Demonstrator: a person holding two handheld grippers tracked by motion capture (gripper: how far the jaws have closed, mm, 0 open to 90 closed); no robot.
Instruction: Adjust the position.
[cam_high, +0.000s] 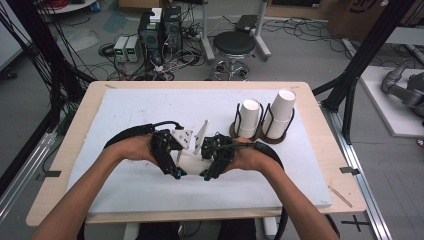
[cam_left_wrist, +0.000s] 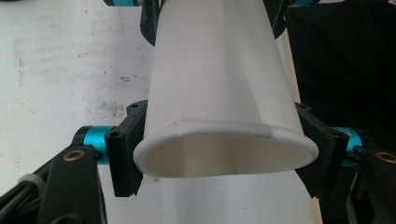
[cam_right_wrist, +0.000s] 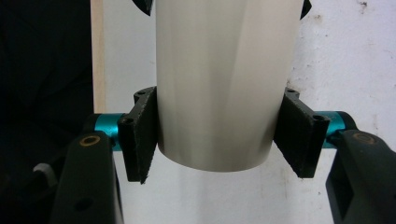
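A white paper cup (cam_high: 190, 161) lies sideways above the white mat, held between both grippers near the table's middle. My left gripper (cam_high: 173, 171) is shut on its wide end. In the left gripper view the open rim (cam_left_wrist: 224, 149) is squashed to an oval between the black pads (cam_left_wrist: 125, 154). My right gripper (cam_high: 207, 173) is shut on the narrow end. In the right gripper view the cup's base end (cam_right_wrist: 217, 93) sits between the pads (cam_right_wrist: 140, 140), which touch both sides. The other gripper's jaws show at the top of each gripper view.
Two black wire holders stand at the back right of the mat, each with an upturned stack of white cups (cam_high: 249, 119) (cam_high: 281, 111). The white mat (cam_high: 125, 110) covers most of the wooden table (cam_high: 80, 115). A stool and electronics stand on the floor beyond.
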